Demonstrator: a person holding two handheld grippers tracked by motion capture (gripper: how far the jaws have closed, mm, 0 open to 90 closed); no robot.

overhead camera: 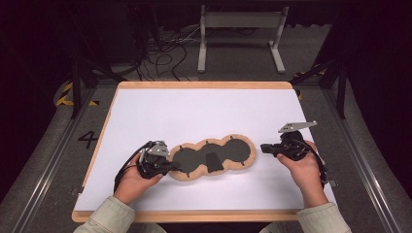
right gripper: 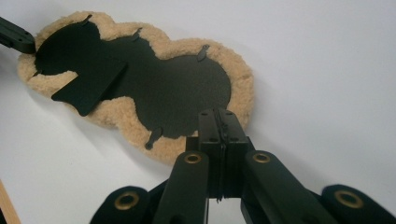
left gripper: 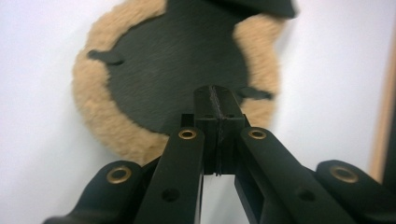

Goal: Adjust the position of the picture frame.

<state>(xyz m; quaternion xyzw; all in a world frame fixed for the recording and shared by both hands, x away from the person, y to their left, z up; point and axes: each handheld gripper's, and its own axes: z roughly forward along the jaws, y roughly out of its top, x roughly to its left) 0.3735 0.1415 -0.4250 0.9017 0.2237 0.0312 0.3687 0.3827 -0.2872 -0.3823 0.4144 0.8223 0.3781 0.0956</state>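
A three-lobed pad (overhead camera: 214,156), dark grey in the middle and edged all round with tan fleece, is laid flat on the white board (overhead camera: 194,111), towards its near edge and roughly midway across. A dark rectangular flap (overhead camera: 213,162) is seen lying over the near side of the middle lobe, and small dark tabs are spaced along the fleece border.

In the high view the left gripper (overhead camera: 171,166) is held at the pad's left end, its tips over the fleece rim of the left lobe. In the left gripper view (left gripper: 217,100) the jaws are pressed together with nothing between them, and the tips are set over the dark centre near its edge; whether they actually rest on the fabric cannot be told, since the picture is blurred there.

The right gripper (overhead camera: 265,148) is held just beside the pad's right end, apart from it. In the right gripper view (right gripper: 219,122) its jaws are likewise closed on nothing, pointed at the near lobe's fleece edge, with the left gripper's tip at the far end of the pad.

The board is carried on a wooden table (overhead camera: 204,85), and a grey metal frame (overhead camera: 241,20) is stood on the floor beyond it.
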